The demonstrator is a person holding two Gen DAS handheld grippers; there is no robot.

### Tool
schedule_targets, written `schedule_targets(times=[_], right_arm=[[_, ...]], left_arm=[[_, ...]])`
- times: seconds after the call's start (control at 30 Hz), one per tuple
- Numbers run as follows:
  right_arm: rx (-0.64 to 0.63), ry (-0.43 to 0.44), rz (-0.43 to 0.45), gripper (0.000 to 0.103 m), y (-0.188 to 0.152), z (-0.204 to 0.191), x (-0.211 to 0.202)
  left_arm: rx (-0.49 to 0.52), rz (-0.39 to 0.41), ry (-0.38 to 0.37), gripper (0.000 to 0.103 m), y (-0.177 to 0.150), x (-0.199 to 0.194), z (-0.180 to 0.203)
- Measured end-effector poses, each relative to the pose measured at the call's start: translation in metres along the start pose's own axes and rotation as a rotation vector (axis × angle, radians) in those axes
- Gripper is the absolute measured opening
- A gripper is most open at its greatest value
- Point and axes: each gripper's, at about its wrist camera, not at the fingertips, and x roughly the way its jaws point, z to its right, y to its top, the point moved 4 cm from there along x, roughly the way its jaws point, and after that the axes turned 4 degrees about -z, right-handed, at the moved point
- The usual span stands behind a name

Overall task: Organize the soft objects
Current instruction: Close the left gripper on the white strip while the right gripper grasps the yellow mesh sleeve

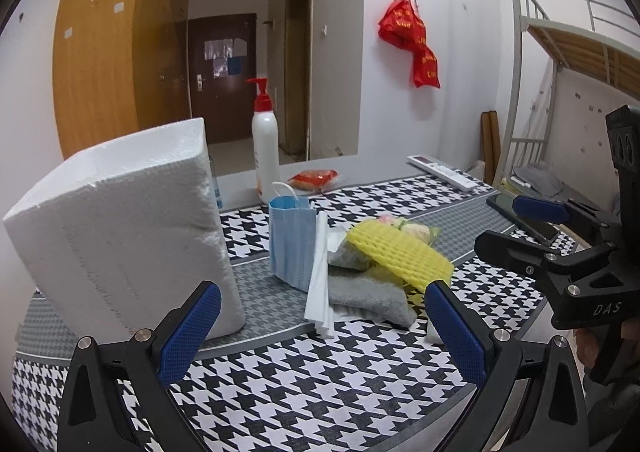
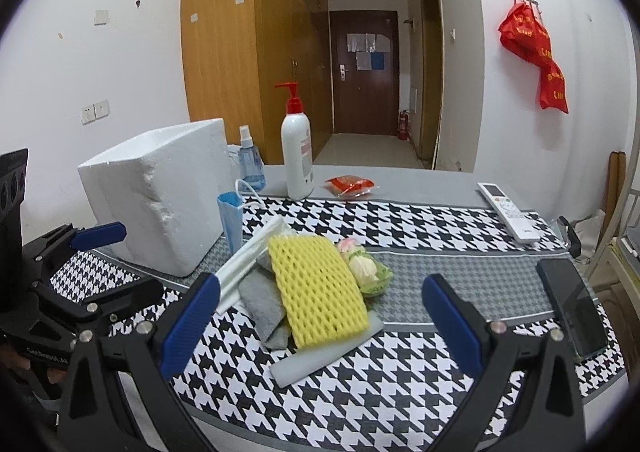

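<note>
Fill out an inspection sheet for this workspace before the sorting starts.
Surface: table under a black-and-white houndstooth cloth.
Job's things: yellow foam net on top of a pile with a grey cloth, white foam sheets and a foam-wrapped ball; blue face mask upright beside it; white foam box to the left.
Clutter: pump bottle, spray bottle, red packet, remote, phone.
Grippers: left gripper open, empty; right gripper open, empty.
Cables: nothing seen.
Surroundings: wooden wardrobe, dark door, red bags hung on the wall, bunk bed frame.
</note>
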Motion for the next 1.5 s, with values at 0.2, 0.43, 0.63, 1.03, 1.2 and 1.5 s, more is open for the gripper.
schedule_targets(times=[0.2,0.43,0.63,1.03,1.2,1.5], right_arm=[[0.003,-0.007,-0.026,0.102,-0.003,0.005,0.008],[0.002,-0.002,-0.052,0.102,-0.005,0.008,0.019],[0.003,0.001,-0.077,0.102,-0.006,0.011,0.031],[-0.006,0.029,-0.109,0.102,-0.008,0.013,0.048],[-0.005,0.044,-0.125,0.102,-0.009,0.015,0.056],[-0.007,0.076,-0.159,0.093,-0.008,0.013,0.070]], left_arm=[[-0.006,-0.045,-0.013,0.102,-0.002,0.013,0.001],[-0.008,-0.085,-0.015,0.102,-0.003,0.031,0.000],[-0.017,-0.138,-0.020,0.095,-0.008,0.048,-0.003],[-0.005,-0.210,0.000,0.078,-0.009,0.075,-0.001],[-0.011,-0.247,0.012,0.061,-0.010,0.086,-0.004],[-0.013,-0.289,0.045,0.056,-0.014,0.097,-0.010]])
